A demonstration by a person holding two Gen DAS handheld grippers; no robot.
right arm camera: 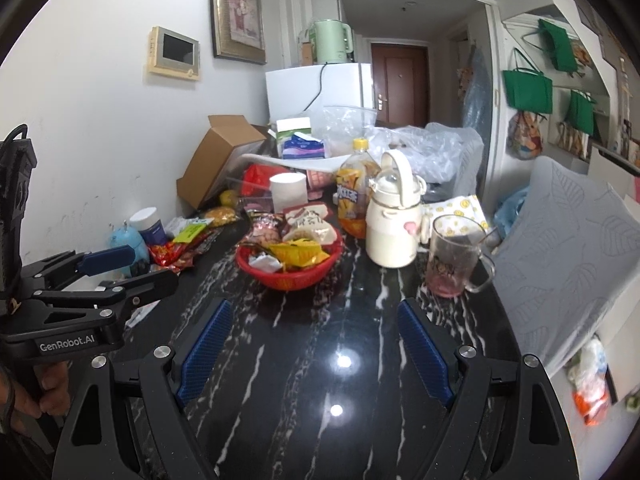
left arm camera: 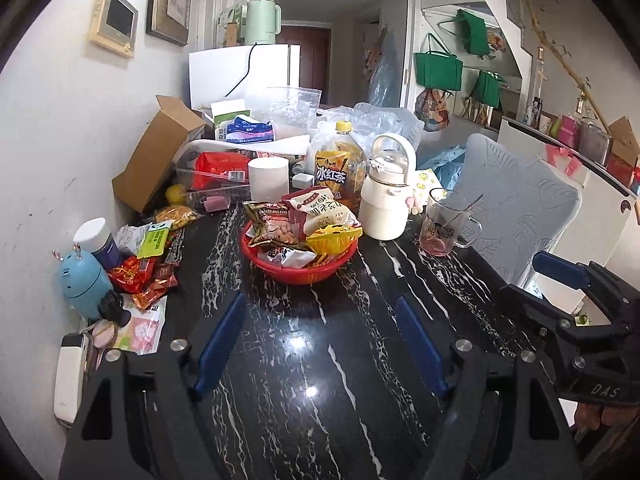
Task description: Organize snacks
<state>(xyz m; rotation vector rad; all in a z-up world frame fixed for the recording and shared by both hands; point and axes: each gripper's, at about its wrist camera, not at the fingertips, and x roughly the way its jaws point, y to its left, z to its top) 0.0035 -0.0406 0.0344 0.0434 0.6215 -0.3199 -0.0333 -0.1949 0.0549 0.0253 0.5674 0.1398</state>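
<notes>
Black marble counter (left arm camera: 312, 344): glossy, white-veined; bare in front of both tools, crowded toward the wall.
Left tool (left arm camera: 320, 344): held wide, nothing between the blue pads; raised above the bare counter, short of the basket.
Right tool (right arm camera: 312, 344): likewise spread wide and empty; its side is also seen at the right edge of the left wrist view.
Red basket (left arm camera: 298, 268): mid-counter, ahead of both tools, already heaped with packets; a peanut bag (left arm camera: 274, 226) and a yellow wrapper (left arm camera: 332, 238) lie on top.
Loose snacks (left arm camera: 140, 268): red and orange foil packets, with a green-labelled packet (left arm camera: 154, 236) above them, scattered along the wall side; well apart from the basket, just beside a blue gadget (left arm camera: 82, 280) and a white-capped jar (left arm camera: 98, 242).
Appearance of snacks: thin, crinkled, shiny wrappers, overlapping one another; judged light and slippery.
Step in hand: judged to be the approach to a loose packet for transfer to the basket.
Method advised: the left tool is the nearer; one packet should be taken by a raised edge, the pads closed gently, the blue gadget and jar avoided.
Risk: the basket is heaped; an added packet may slide off.
Neighbours: tea bottle (left arm camera: 340, 172), white flask (left arm camera: 386, 196), glass mug (left arm camera: 446, 222) stand behind and right of the basket.
</notes>
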